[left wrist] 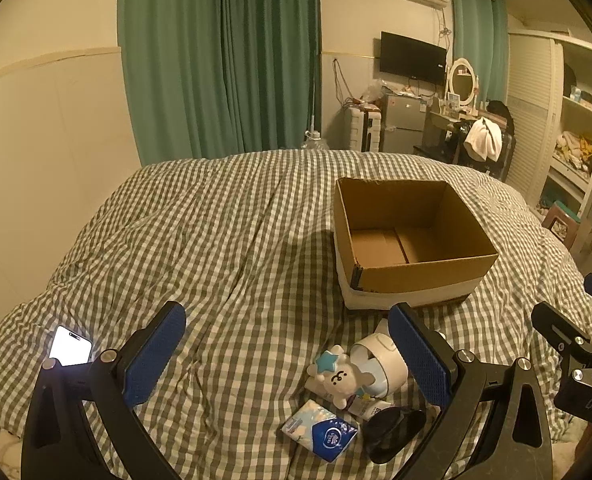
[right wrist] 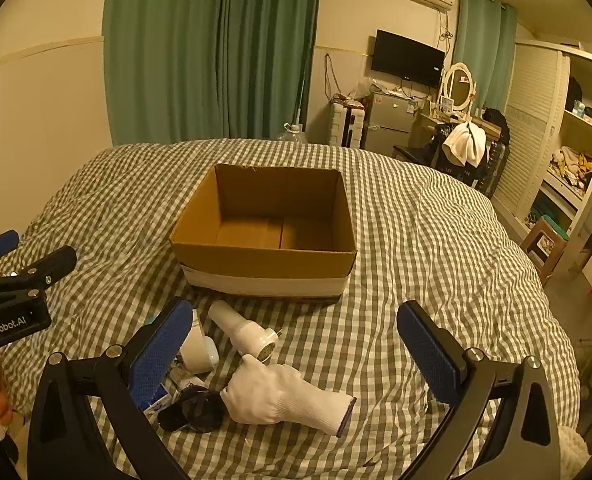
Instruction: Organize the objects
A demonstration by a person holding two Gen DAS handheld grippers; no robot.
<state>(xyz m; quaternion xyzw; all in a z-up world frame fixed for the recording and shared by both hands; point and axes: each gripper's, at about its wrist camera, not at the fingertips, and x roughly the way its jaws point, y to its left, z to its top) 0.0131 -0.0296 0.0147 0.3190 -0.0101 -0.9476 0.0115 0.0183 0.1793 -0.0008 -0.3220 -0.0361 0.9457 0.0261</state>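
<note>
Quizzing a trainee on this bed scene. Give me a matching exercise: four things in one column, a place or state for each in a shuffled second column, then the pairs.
Things:
1. cardboard box
2. phone
3. white glove
4. tissue pack

Places or states:
A. screen lit, at the left of the bed
B. lying limp, cuff toward the right
C. open on top, nothing inside
D. blue and white, beside the plush toy

Pairs: 1-C, 2-A, 3-B, 4-D
</note>
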